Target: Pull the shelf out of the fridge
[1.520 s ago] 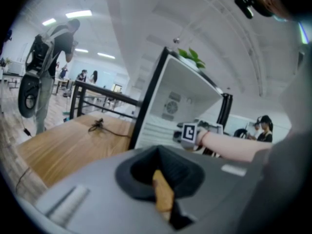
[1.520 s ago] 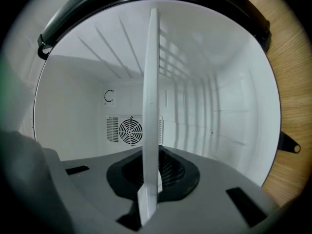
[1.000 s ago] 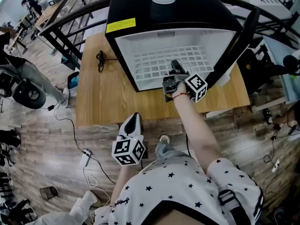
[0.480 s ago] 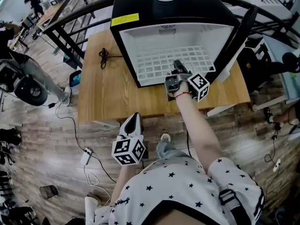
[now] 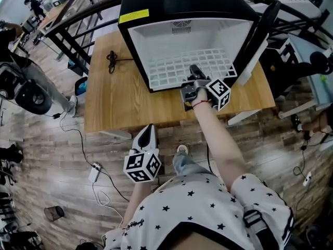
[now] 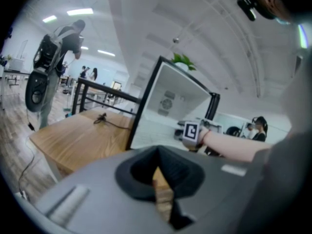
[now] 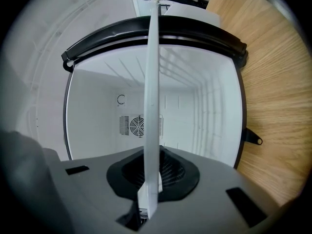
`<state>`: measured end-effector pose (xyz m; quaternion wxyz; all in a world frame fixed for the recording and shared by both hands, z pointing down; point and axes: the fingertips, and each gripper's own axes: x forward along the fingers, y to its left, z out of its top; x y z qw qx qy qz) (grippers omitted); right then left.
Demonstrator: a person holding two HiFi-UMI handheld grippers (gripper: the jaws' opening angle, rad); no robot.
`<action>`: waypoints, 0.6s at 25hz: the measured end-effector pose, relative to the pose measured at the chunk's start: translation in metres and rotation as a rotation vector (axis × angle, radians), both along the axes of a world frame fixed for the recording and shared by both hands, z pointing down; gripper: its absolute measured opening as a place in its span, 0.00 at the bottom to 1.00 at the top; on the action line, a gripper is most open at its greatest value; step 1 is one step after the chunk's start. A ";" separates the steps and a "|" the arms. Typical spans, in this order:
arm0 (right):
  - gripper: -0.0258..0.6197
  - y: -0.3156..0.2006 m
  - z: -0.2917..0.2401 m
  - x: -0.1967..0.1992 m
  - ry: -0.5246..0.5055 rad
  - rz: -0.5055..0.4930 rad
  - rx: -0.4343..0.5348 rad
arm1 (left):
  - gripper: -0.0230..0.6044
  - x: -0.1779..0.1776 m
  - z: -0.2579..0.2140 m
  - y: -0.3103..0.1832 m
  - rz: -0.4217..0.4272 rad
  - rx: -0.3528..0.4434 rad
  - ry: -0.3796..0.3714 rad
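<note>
The right gripper (image 5: 193, 78) has its fingers clamped on the front edge of the shelf (image 5: 174, 66), which lies ahead of them, mostly inside the fridge (image 5: 156, 4); the pull looks barely begun and calls for a level draw backward, while the left gripper (image 5: 148, 134) hangs with fingers closed on nothing

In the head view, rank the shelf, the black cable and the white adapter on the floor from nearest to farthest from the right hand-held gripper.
1. Shelf: clamped in the right hand-held gripper, inside the fridge.
2. Black cable: on the table, to the left.
3. White adapter: on the floor, lower left.
</note>
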<state>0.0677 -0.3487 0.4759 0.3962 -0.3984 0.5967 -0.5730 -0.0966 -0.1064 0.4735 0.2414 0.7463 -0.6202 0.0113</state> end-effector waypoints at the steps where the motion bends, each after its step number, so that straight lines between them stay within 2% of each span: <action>1: 0.10 0.002 0.000 0.000 -0.001 0.001 0.000 | 0.05 0.000 0.000 0.002 0.000 0.000 0.002; 15: 0.10 0.028 -0.003 0.005 -0.012 0.006 -0.003 | 0.05 -0.002 0.000 0.028 -0.009 0.009 0.016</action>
